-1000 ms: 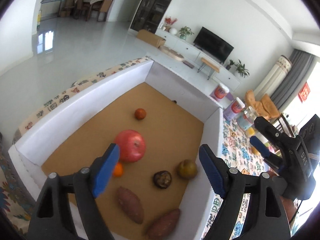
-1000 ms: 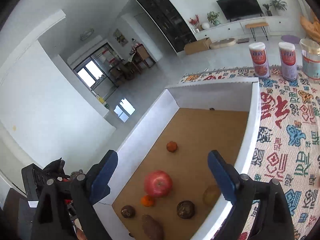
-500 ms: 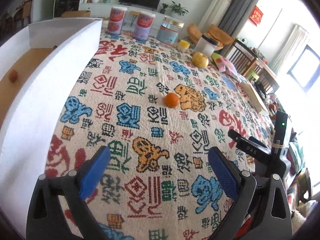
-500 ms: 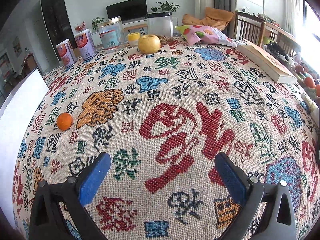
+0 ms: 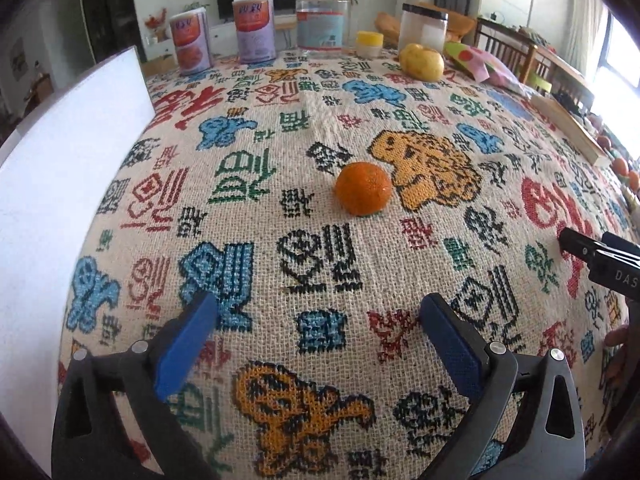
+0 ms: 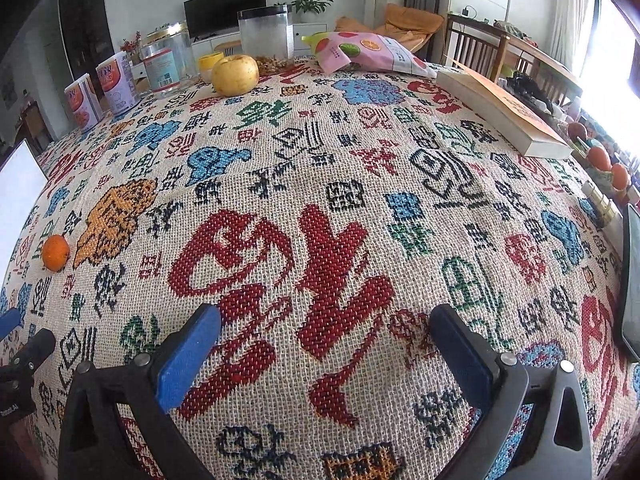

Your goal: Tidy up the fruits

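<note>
A small orange tangerine lies on the patterned tablecloth, straight ahead of my left gripper, which is open and empty a short way in front of it. The tangerine also shows at the far left of the right wrist view. A yellow apple sits at the far side of the table, also in the right wrist view. My right gripper is open and empty over the middle of the cloth. The white box wall stands at the left.
Two cans, a glass jar, a white-lidded jar and a small yellow cup line the far edge. A snack bag and a book lie at the right. A phone lies at the right edge.
Both grippers swung from over the white box of fruit to the tablecloth. The left one has since come closer to the tangerine; the right one moved forward over the cloth.
</note>
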